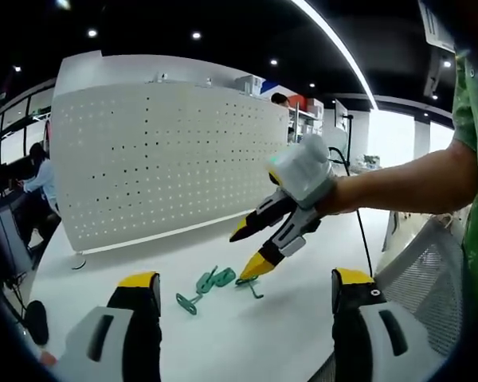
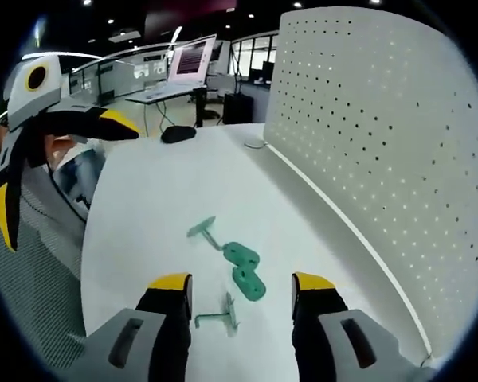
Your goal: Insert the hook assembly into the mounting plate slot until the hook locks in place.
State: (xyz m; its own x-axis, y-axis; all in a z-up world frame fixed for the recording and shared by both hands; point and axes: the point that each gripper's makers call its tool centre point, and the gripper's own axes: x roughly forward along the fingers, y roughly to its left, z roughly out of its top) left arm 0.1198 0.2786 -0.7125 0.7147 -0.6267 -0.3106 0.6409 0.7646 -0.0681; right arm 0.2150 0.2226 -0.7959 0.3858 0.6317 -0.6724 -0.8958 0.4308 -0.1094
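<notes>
White tabletop (image 1: 319, 318) before a pegboard: left gripper view shows green hook parts (image 1: 215, 280) under the open right claw (image 1: 250, 253). Right gripper view: parts (image 2: 243, 267) between spread jaws (light, stiff plastic; pinch the flat plate)

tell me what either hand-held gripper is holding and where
Nothing: the left hand-held gripper and right hand-held gripper are open, and the green hook parts lie on the table.

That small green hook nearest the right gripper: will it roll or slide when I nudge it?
The green hook lies flat on the smooth white table, so it probably slides rather than rolls. It looks thin and light, likely plastic, so it may skitter or pivot when touched off-centre.
</notes>
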